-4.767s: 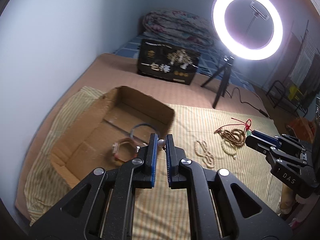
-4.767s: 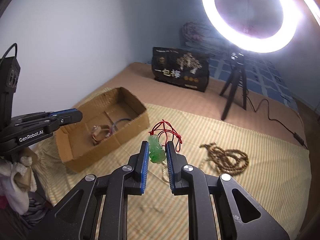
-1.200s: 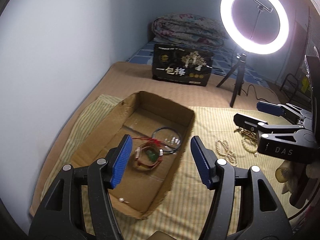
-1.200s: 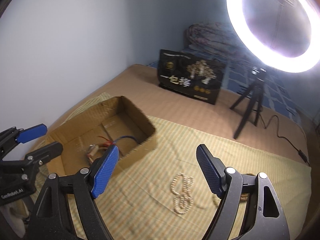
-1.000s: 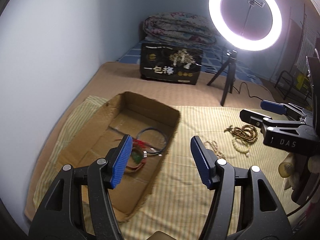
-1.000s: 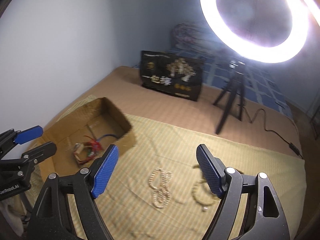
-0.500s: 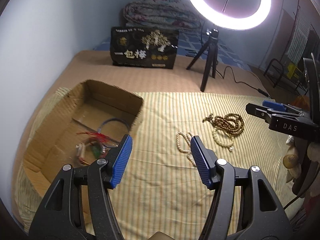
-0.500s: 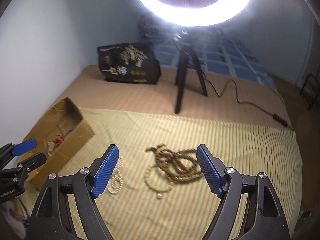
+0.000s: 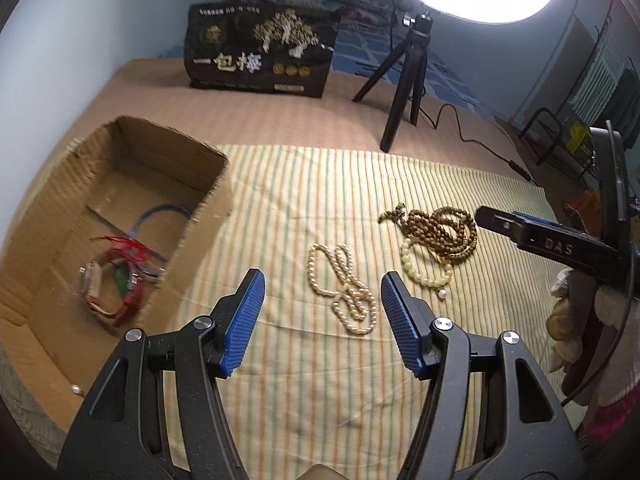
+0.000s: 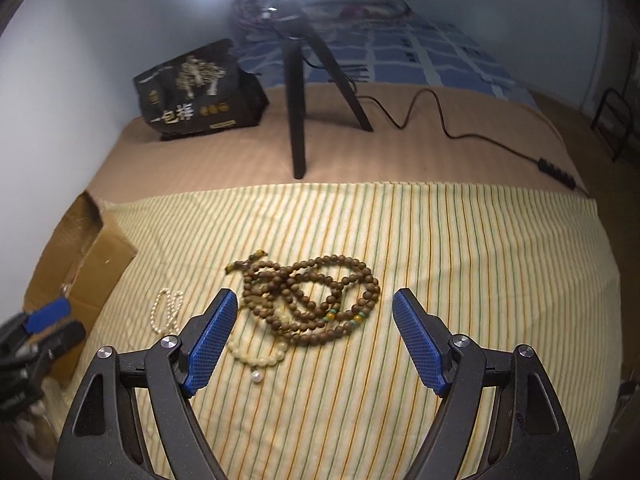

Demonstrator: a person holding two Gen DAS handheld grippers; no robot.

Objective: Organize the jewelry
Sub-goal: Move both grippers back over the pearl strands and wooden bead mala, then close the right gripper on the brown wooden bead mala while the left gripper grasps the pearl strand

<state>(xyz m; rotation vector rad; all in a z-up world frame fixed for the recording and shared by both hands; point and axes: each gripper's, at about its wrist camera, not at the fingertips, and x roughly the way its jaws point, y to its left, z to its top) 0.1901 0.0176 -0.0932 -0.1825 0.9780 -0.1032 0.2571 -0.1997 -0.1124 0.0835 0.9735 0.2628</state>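
My left gripper (image 9: 322, 322) is open and empty above the striped cloth, with a pearl necklace (image 9: 344, 284) lying between and just beyond its fingertips. My right gripper (image 10: 316, 340) is open and empty, hovering over a pile of brown wooden beads (image 10: 312, 300) and a pale bead bracelet (image 10: 260, 354). The brown beads (image 9: 438, 232) and pale bracelet (image 9: 424, 266) also show in the left wrist view. The cardboard box (image 9: 60, 184) at left holds a red bracelet (image 9: 110, 288), a green pendant on red cord and a blue ring.
A ring light tripod (image 10: 298, 92) stands behind the cloth with its cable (image 10: 440, 120) trailing right. A black printed bag (image 9: 260, 54) stands at the back. The box corner (image 10: 84, 256) is at the left in the right wrist view.
Both grippers, shut on a pearl and the green pendant earlier, are now open and empty. Both have swung right, away from the box, toward the beads on the cloth. The pendant lies in the box.
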